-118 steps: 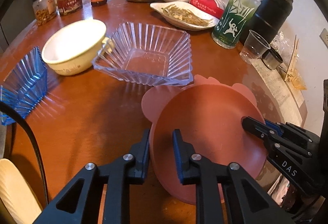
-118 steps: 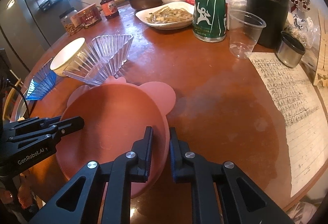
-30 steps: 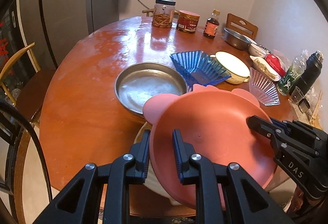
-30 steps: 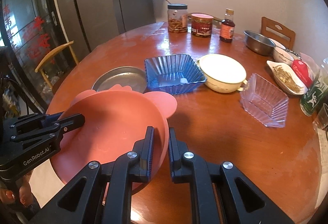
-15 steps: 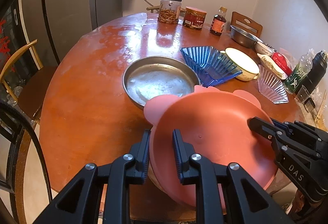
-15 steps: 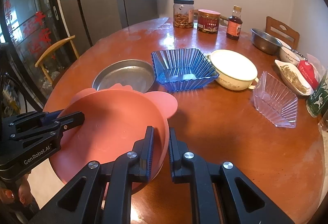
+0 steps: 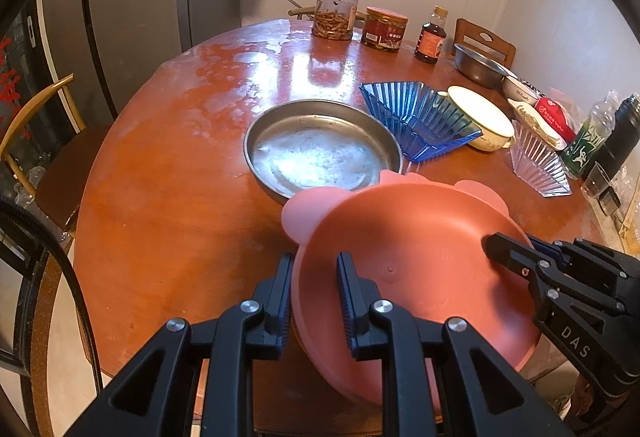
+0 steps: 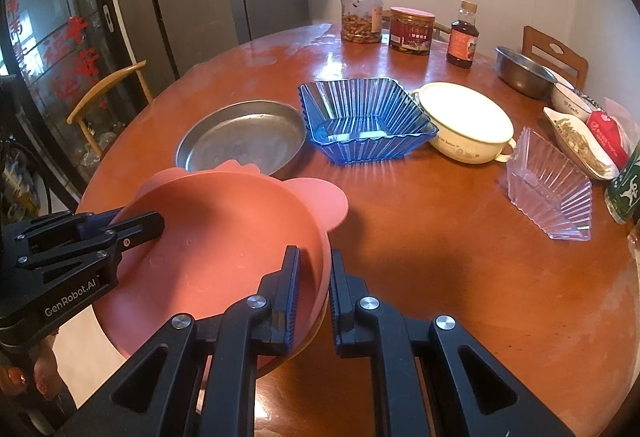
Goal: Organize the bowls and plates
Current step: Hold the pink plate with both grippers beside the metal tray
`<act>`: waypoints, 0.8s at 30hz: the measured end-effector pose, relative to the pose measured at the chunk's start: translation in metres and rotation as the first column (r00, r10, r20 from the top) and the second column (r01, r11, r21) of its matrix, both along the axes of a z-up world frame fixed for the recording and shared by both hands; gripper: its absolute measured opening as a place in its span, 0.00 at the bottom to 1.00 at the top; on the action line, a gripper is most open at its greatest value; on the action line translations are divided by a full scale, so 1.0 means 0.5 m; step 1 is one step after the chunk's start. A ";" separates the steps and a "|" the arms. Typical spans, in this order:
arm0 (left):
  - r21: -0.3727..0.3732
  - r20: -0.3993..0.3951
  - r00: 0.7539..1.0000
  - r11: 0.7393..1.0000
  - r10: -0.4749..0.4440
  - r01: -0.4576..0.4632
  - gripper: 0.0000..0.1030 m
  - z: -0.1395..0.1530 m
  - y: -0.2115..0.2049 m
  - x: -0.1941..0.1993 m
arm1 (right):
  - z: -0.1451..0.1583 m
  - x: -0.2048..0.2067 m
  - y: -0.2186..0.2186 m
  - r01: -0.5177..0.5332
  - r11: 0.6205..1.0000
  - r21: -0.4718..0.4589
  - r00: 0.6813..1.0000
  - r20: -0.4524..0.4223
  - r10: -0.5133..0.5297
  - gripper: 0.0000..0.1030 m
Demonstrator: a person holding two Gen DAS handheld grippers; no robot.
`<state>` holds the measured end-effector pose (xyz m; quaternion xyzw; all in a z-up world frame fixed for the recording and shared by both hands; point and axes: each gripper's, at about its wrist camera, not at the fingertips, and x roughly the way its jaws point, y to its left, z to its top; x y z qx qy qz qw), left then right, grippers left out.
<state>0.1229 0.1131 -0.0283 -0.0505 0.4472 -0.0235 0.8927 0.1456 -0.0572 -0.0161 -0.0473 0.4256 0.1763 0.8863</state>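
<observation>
Now the pink plate (image 7: 408, 261) hangs over the near edge of the round table (image 7: 168, 197), just in front of the metal pan (image 7: 320, 153). A moment ago the pan sat farther from the plate in both views; it is closer now, and the plate's ears almost reach the pan's near rim. A few seconds back the plate was at the other end of the table, next to the clear ribbed dish (image 8: 552, 193). So the plate has been carried across, and I think it is going to be set down by the pan or stacked in it.

Both grippers hold the plate. The left gripper (image 7: 314, 297) has its jaws nearly together, pinching the plate's left rim between them. The right gripper (image 8: 314, 283) has its jaws nearly together too, pinching the right rim. Neither grip has changed in the last second.

Beyond the pan, the blue ribbed dish (image 8: 366, 121) sits just beside it, and the cream bowl (image 8: 468, 125) sits next to the blue dish. None of these is stacked yet.
</observation>
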 end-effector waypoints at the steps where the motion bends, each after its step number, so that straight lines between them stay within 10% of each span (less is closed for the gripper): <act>1: 0.000 0.000 1.000 1.000 0.001 -0.001 0.21 0.000 0.000 0.000 | -0.001 0.000 0.000 0.000 1.000 0.000 1.000 0.001 0.000 0.13; 24: 0.004 0.015 1.000 1.000 0.007 -0.007 0.21 -0.002 0.003 0.004 | -0.021 0.003 0.000 -0.001 1.000 0.003 1.000 -0.001 0.001 0.15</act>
